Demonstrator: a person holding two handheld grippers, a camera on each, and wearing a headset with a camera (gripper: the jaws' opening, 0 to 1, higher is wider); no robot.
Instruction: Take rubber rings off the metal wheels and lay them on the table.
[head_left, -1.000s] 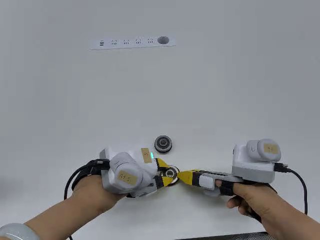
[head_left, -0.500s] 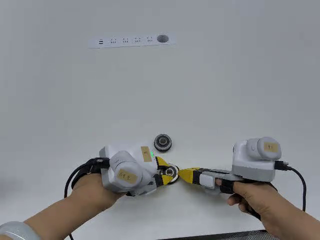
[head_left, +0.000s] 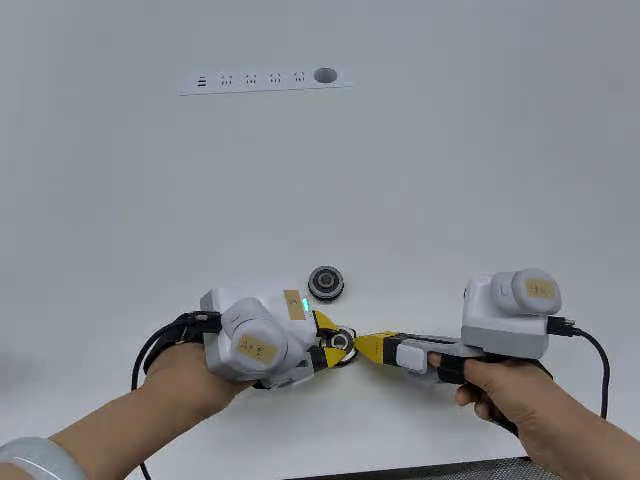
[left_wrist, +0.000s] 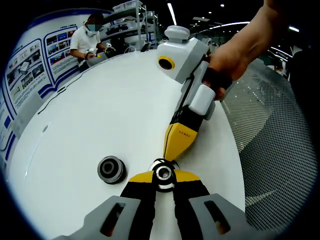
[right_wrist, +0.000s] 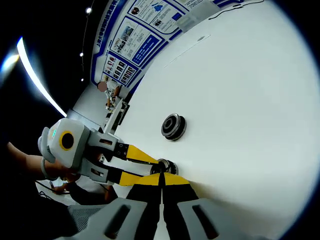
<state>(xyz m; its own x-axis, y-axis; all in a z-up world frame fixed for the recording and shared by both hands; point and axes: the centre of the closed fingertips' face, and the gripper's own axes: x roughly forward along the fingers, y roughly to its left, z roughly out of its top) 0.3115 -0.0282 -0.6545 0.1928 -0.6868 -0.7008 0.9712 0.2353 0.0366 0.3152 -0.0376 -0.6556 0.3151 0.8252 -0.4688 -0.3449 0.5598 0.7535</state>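
The left gripper (head_left: 335, 347) clamps a wheel (left_wrist: 163, 173) near the table's (head_left: 450, 180) 6 o'clock edge. The right gripper (right_wrist: 161, 178), jaws together, meets the wheel's rim at 3 o'clock. I cannot tell whether it pinches the ring (left_wrist: 163, 164). A weak pinch could slip and flick the wheel loose. A second wheel (head_left: 326, 284) lies at 12 o'clock. The tabletop is smooth and white, with a power strip (head_left: 265, 80) beyond and posters (right_wrist: 135, 45) on the wall.

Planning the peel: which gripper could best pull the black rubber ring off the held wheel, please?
Probably the right gripper: its shut yellow tips reach the small silver metal wheel, which the left gripper clamps.
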